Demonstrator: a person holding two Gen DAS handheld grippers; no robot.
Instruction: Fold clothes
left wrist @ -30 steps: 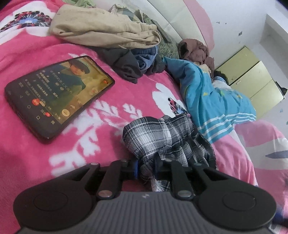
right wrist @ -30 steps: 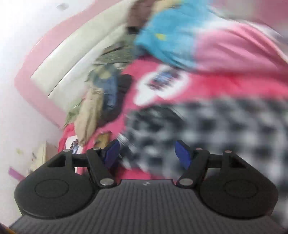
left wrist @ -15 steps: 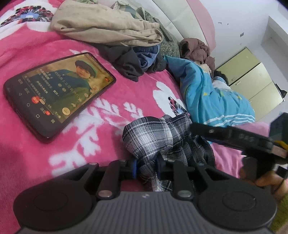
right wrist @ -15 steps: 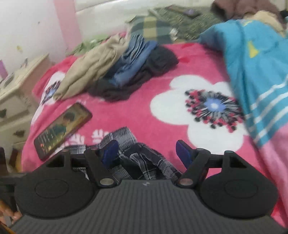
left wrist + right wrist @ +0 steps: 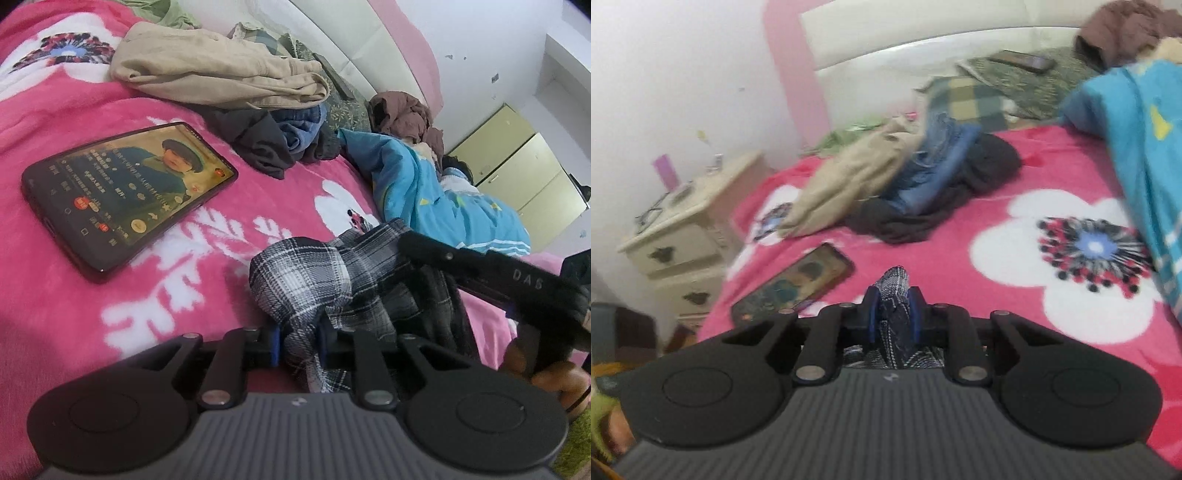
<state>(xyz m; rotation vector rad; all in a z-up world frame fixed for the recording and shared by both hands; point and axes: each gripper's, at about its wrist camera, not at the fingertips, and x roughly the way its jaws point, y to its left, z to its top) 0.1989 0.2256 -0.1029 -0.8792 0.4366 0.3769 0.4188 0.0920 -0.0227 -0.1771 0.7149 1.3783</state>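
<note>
Left wrist view: the left tool [image 5: 297, 345] is closed on a bunched fold of the plaid garment [image 5: 310, 277], black-and-white checked cloth pinched between its blue pads at lower centre of the frame. The rest of the garment lies crumpled on the pink floral blanket [image 5: 66, 302], just above the tool. The right tool [image 5: 491, 269] enters from the right edge as a black bar lying across the garment's right part; fingers of the person's hand [image 5: 546, 373] show beneath it at lower right.

Right wrist view: the right tool [image 5: 894, 314] has a narrow ridge of the same plaid cloth [image 5: 895, 291] standing upright between its blue pads at centre frame. Its jaws are closing, and the pads sit against the cloth on both sides.

Surroundings, left wrist view: a phone [image 5: 129, 195] with a lit screen lies flat on the blanket at left of centre, well apart from the garment. A heap of clothes occupies the upper centre: a beige garment [image 5: 221, 74] on top, dark grey cloth [image 5: 258, 140] and blue denim [image 5: 299, 125] below it. A turquoise garment with white stripes [image 5: 443, 199] lies at right of centre, with a brown garment [image 5: 402, 110] above it near the headboard [image 5: 354, 40]. Yellow-green cabinet doors [image 5: 524, 158] stand at the upper right.

Right wrist view: a cream nightstand [image 5: 683, 229] stands at the left beside the bed, with small items on its top, too blurred to identify.
</note>
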